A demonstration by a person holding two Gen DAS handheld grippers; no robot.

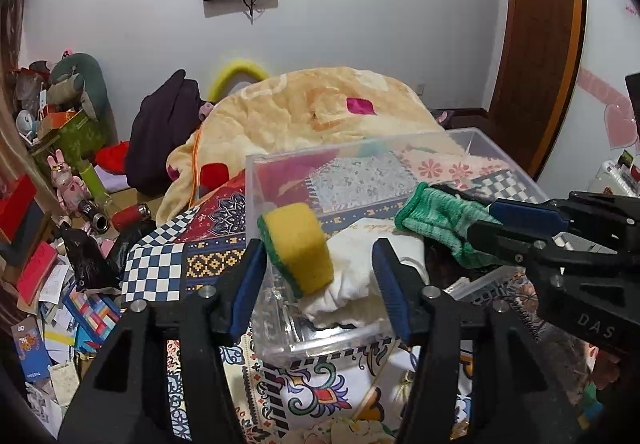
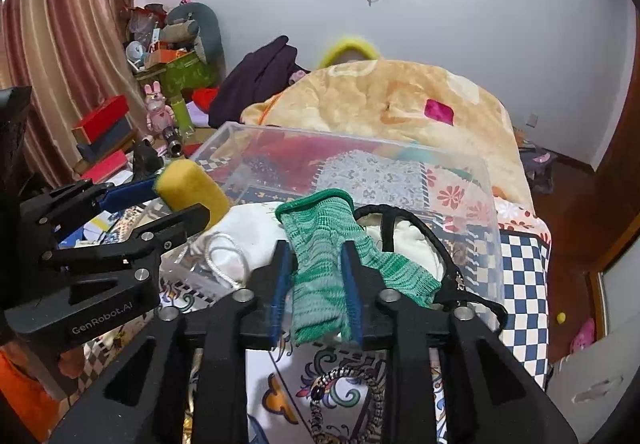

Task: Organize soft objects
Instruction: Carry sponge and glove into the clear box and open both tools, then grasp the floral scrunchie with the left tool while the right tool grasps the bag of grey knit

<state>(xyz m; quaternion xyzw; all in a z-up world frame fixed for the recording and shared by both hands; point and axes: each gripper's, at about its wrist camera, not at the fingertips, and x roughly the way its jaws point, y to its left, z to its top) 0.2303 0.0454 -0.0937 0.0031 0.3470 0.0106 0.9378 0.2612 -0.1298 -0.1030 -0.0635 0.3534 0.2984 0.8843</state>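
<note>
Pinching a green sock [image 2: 320, 272], the right claw [image 2: 318, 292] hovers over the clear bin [image 2: 472, 179] — left claw [image 1: 316, 276] gapes wide, its left pad touching a yellow sponge [image 1: 298, 244].

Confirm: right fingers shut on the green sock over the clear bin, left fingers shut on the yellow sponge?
Not quite. In the left wrist view, the left gripper is open, the yellow sponge loose between its fingers. Right gripper does grip the green sock over the clear bin.

My way down into the clear bin [image 2: 460, 163] is staying open from above only; its walls are blocking every side. A white cloth [image 2: 256, 232] and a black strap [image 2: 404, 215] are filling the floor inside. My left gripper [image 2: 180, 199] is crowding the bin's left corner, near my right gripper [image 2: 316, 284].
</note>
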